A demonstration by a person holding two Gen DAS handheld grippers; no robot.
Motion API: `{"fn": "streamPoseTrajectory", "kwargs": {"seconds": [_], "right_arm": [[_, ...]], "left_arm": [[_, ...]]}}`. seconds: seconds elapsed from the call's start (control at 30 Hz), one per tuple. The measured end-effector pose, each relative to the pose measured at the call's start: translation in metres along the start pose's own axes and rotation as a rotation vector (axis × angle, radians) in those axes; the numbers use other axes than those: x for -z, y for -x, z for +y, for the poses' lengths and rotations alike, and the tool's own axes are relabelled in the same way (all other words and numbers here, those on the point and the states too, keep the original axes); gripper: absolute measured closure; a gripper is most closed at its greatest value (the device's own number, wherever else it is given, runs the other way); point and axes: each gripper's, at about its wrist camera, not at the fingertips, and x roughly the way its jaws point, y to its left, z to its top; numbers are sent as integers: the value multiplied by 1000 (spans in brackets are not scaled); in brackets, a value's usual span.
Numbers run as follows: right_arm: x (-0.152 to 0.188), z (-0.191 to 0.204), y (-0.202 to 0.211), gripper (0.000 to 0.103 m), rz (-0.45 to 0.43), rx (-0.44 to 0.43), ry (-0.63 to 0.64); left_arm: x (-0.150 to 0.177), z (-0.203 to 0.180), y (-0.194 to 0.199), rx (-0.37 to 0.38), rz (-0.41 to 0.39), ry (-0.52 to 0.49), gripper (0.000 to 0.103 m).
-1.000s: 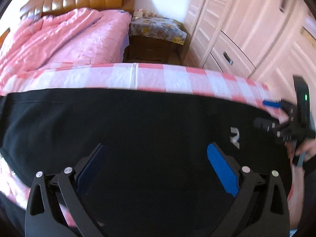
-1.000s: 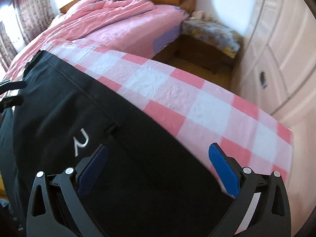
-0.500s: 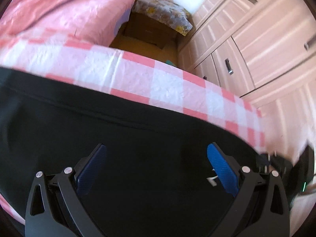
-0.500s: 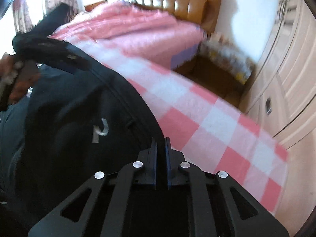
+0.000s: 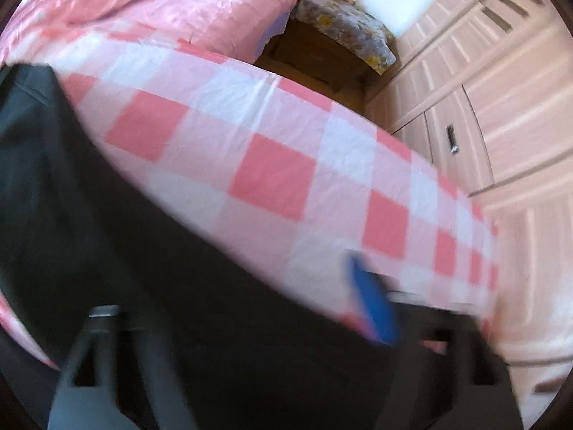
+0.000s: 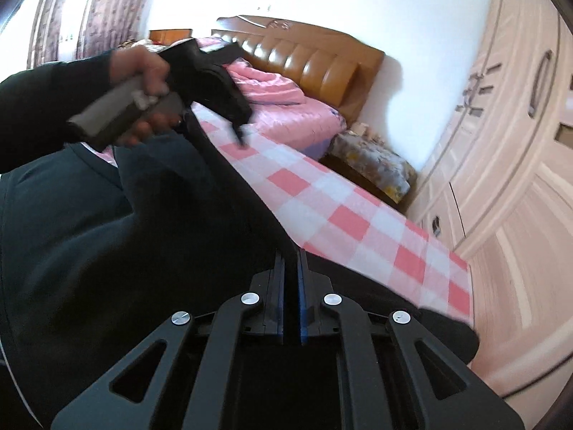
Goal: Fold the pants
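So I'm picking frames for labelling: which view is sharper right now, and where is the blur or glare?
Left wrist view: smeared by motion, the blue pad and black pants streaked. Right wrist view: sharper on the right gripper, the hand blurred, the white wall washed out.

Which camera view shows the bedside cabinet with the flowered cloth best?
The left wrist view: the bedside cabinet is nearer there, with its dark wooden front and the flowered cloth visible, though slightly blurred. The right wrist view shows the same cabinet smaller, beside the wardrobe.
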Motion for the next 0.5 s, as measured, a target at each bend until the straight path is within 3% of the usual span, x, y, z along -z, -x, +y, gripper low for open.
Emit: {"fn": "streamPoseTrajectory", "kwargs": {"seconds": [0.03, 0.07, 0.2, 0.27, 0.33, 0.5], "right_arm": [[1, 1, 3, 95, -4, 8, -4], [1, 1, 10, 95, -16, 14, -14], [10, 9, 49, 95, -79, 18, -54], [20, 16, 69, 95, -100, 17, -59], [33, 24, 85, 95, -108, 7, -65], [78, 55, 96, 94, -23, -45, -75]], "left_arm": [[6, 7, 9, 43, -14, -6, 80], [12, 12, 19, 76, -35, -4, 82], [71, 23, 105, 187, -301, -118, 83], [116, 23, 141, 175, -421, -227, 83], [160, 27, 163, 145, -489, -304, 82], [255, 50, 155, 47, -511, -405, 81]]}}
